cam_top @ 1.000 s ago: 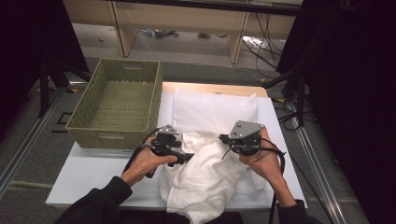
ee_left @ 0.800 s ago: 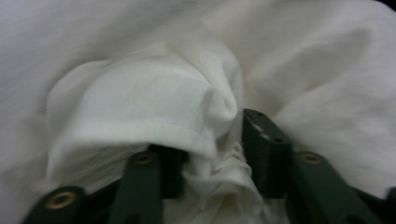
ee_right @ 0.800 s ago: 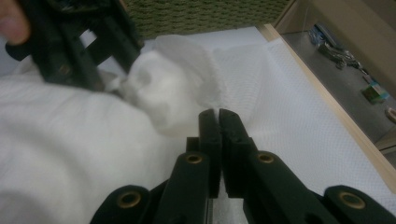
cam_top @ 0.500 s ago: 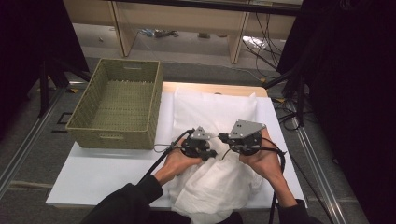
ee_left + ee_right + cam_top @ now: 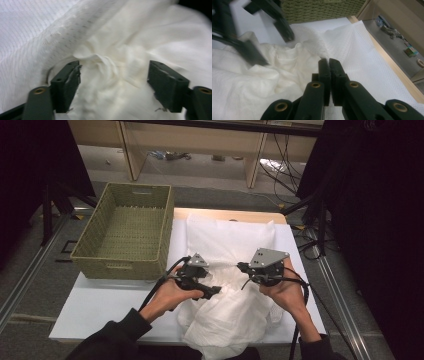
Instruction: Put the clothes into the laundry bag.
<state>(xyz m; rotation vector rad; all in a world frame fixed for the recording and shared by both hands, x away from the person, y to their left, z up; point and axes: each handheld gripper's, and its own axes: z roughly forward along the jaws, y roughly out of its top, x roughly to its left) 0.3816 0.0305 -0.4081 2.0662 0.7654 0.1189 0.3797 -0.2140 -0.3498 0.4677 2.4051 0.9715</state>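
Observation:
A crumpled white cloth [image 5: 226, 239] lies over the white table [image 5: 100, 306], bunched toward the front. My left gripper [image 5: 207, 282] hovers over the bunched folds. In the left gripper view its jaws have just been opening, and my left gripper [image 5: 113, 72] stands open, with a puckered fold of cloth [image 5: 110, 62] between the pads but not pressed by them. My right gripper [image 5: 241, 267] is close to its right. Seen in the right gripper view, my right gripper [image 5: 329, 65] is shut, with what looks like a fold of the cloth [image 5: 287, 62] pinched at its tips.
A woven green basket [image 5: 120, 266], with nothing in it, stands on the table's left half, close to the left hand. Its wall [image 5: 319, 10] lies beyond the cloth. The wooden table edge [image 5: 392, 65] and a lower shelf with clutter lie to the far side.
The left gripper moved right from the cloth's left edge toward the right gripper, then drew back and lifted a little. The right gripper has not moved.

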